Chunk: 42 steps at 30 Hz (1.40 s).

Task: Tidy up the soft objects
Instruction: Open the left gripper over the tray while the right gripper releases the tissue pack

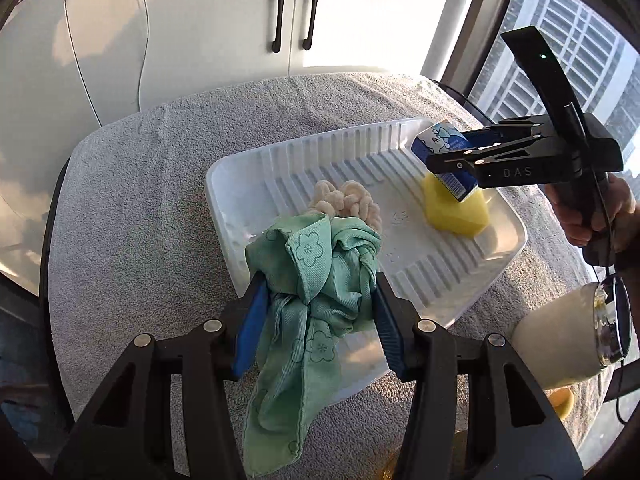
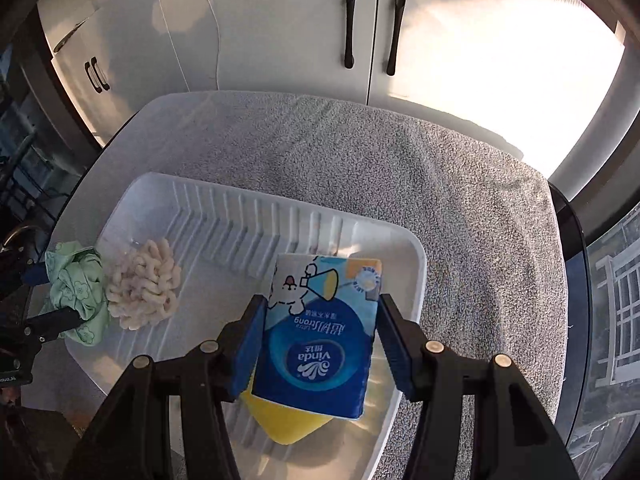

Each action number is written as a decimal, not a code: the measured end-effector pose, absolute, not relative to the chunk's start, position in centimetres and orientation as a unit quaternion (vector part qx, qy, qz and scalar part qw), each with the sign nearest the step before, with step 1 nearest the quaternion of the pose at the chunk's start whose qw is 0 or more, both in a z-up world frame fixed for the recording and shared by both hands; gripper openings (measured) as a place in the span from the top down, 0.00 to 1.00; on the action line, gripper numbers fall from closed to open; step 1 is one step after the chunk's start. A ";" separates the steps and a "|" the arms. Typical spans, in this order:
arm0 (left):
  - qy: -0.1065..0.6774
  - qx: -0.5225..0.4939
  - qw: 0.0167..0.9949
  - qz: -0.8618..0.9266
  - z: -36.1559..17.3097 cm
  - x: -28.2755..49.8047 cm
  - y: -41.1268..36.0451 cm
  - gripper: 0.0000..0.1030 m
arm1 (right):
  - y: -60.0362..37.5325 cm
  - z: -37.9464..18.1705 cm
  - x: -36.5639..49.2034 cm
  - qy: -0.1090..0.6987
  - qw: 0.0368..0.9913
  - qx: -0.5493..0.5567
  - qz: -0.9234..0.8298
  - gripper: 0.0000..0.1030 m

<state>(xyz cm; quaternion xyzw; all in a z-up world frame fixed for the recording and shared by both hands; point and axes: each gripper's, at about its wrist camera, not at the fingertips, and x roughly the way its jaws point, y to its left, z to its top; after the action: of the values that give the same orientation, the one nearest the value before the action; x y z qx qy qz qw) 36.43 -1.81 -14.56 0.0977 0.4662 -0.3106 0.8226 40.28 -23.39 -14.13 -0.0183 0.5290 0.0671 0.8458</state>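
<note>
Crumpled green cloth (image 1: 316, 280) in left tool (image 1: 318, 312); glossy tissue pack (image 2: 320, 344) in right tool (image 2: 320, 336).

We see a mint-green cloth (image 1: 308, 280) with a darker flower-outline print, centre-bottom of the left view. Above it, a cream chenille pad (image 1: 352, 198). Tray (image 1: 248, 176) is white and ribbed. Sponge (image 1: 456, 210) is yellow, at right. Tissue pack (image 2: 320, 332) in the right view's centre is blue with a white logo, its top end pale with a white cartoon bear and a yellow patch. Towel (image 1: 160, 184) under the tray is speckled grey. Cabinet (image 2: 280, 32) is white with black handles. Both grippers are black with blue pads (image 2: 246, 344).
</note>
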 end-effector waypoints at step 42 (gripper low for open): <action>0.407 0.012 0.885 -0.224 -11.4 36.4 2.4 0.38 | -30.1 -11.6 35.0 0.490 0.870 0.042 0.042 0.30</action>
<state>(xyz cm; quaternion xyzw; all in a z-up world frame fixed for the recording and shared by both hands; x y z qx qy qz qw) 36.44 2.40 -11.37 0.0121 0.4070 -0.2243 0.8854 35.04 -30.09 -11.63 0.0418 0.4903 0.0416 0.8696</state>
